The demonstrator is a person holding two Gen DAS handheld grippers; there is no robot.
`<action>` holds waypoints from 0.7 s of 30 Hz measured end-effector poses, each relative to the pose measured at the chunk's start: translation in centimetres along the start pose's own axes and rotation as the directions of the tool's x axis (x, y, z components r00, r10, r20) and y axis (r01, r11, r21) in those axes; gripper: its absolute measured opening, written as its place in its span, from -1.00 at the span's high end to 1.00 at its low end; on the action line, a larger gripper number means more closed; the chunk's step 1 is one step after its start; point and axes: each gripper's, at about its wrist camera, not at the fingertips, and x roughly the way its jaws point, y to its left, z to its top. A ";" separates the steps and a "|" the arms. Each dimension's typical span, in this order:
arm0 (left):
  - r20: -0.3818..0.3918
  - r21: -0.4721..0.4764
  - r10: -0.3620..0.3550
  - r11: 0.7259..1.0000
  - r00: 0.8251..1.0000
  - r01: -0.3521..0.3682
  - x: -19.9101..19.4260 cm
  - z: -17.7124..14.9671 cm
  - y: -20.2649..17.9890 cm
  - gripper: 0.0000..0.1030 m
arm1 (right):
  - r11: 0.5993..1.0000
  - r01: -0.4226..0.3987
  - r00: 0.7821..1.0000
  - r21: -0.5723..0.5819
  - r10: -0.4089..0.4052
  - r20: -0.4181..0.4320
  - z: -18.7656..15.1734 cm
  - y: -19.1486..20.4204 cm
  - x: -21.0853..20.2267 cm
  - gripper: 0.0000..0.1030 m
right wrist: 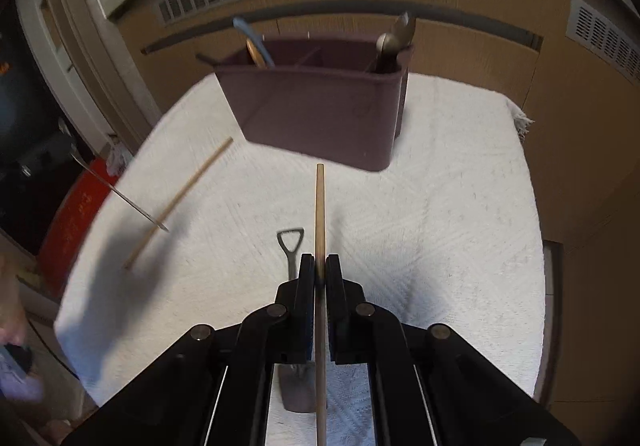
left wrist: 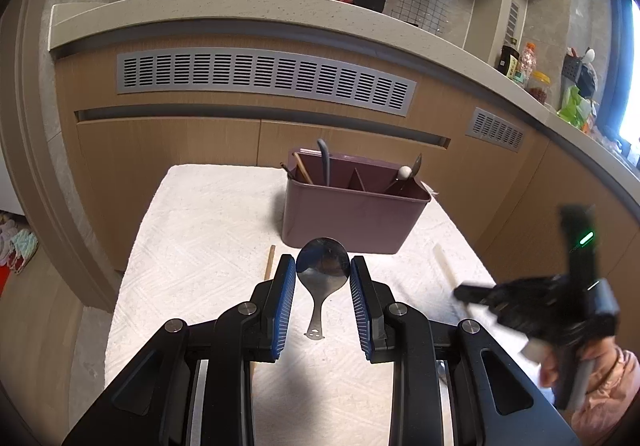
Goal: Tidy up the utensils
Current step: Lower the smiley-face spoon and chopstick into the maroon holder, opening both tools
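My left gripper point(left wrist: 323, 260) is shut on the bowl of a steel spoon point(left wrist: 322, 266), whose handle hangs toward me above the white towel. In the right wrist view the same spoon point(right wrist: 120, 198) floats at the left, off the cloth. My right gripper point(right wrist: 320, 260) is shut on a wooden chopstick point(right wrist: 320, 206) that points at the purple caddy point(right wrist: 320, 106). The left wrist view shows that gripper point(left wrist: 460, 292) at the right with the pale chopstick point(left wrist: 444, 266). The caddy point(left wrist: 356, 214) holds chopsticks and a blue-handled utensil on its left, spoons on its right.
A second chopstick point(right wrist: 180, 202) lies on the towel point(right wrist: 440, 206) at the left. A small shovel-shaped metal spoon point(right wrist: 290, 250) lies under my right gripper. Wooden cabinets stand close behind the table. A hand in a pink sleeve point(left wrist: 608, 378) grips the right tool.
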 end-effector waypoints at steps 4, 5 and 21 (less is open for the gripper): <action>0.005 0.010 -0.009 1.000 1.000 0.009 0.0 0.4 -0.6 0.44 | 0.998 -0.044 0.989 0.042 0.038 0.144 1.3 -0.4 -4.9 0.90; 0.006 0.012 -0.012 1.000 1.000 0.012 0.0 0.5 -0.7 0.44 | 0.998 -0.052 0.984 0.047 0.044 0.171 1.5 -0.5 -5.8 0.90; 0.191 0.098 -0.144 0.987 0.971 0.127 1.0 14.9 -3.1 0.44 | 0.995 0.072 0.744 0.075 -0.104 0.660 14.5 0.3 -12.2 0.90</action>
